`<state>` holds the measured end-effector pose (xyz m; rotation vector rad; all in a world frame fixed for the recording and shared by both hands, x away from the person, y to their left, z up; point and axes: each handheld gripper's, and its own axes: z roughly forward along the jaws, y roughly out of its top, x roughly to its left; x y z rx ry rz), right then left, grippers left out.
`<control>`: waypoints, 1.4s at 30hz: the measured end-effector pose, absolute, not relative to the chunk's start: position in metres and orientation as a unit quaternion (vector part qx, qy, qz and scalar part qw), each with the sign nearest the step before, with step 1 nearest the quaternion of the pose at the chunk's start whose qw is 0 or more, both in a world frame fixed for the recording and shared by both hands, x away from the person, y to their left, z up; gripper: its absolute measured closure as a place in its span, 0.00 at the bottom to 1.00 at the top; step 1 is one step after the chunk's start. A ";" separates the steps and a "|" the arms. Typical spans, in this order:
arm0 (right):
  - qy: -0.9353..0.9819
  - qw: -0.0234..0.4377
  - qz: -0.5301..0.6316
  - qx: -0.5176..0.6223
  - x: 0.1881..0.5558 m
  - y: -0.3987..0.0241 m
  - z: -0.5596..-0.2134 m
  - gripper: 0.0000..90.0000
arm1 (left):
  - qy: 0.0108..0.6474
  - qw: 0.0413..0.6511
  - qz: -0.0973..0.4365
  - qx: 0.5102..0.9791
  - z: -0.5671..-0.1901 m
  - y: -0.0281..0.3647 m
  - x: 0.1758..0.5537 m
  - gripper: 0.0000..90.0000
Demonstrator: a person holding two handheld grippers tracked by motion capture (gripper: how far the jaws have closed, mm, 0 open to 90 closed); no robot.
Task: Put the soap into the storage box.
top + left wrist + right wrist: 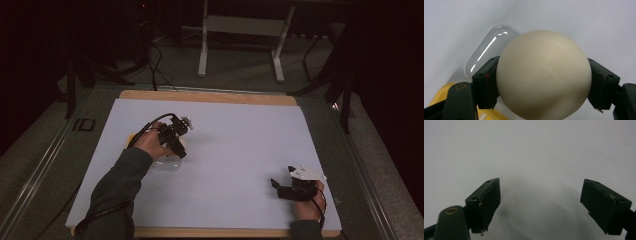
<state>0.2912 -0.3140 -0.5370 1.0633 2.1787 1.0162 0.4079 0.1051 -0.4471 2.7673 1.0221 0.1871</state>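
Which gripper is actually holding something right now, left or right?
The left gripper: its jaws clamp a cream ball above a clear container. The right gripper stands open over the bare white table.

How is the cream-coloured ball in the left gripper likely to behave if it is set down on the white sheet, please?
The cream ball looks smooth and round, so it would probably roll on the flat white sheet. The left gripper meets its curved sides at small areas, so it might slip. It shows no denting, suggesting stiffness.
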 end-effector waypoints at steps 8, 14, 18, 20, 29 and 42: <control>0.801 0.254 0.374 0.392 0.291 -0.314 -0.537 0.18 | 0.355 0.097 0.066 0.927 -0.445 0.112 0.409 0.27; 0.802 0.255 0.373 0.391 0.291 -0.314 -0.537 0.18 | 0.363 0.098 0.079 0.923 -0.445 0.119 0.410 0.27; 0.802 0.254 0.373 0.391 0.291 -0.314 -0.537 0.18 | 0.367 0.098 0.082 0.922 -0.445 0.123 0.411 0.27; 0.802 0.254 0.373 0.391 0.291 -0.314 -0.537 0.18 | 0.371 0.098 0.081 0.920 -0.445 0.125 0.411 0.27; 0.802 0.255 0.373 0.391 0.291 -0.314 -0.537 0.18 | 0.376 0.096 0.078 0.918 -0.447 0.134 0.413 0.27; 0.803 0.255 0.371 0.390 0.291 -0.313 -0.537 0.18 | 0.390 0.093 0.077 0.913 -0.447 0.150 0.413 0.27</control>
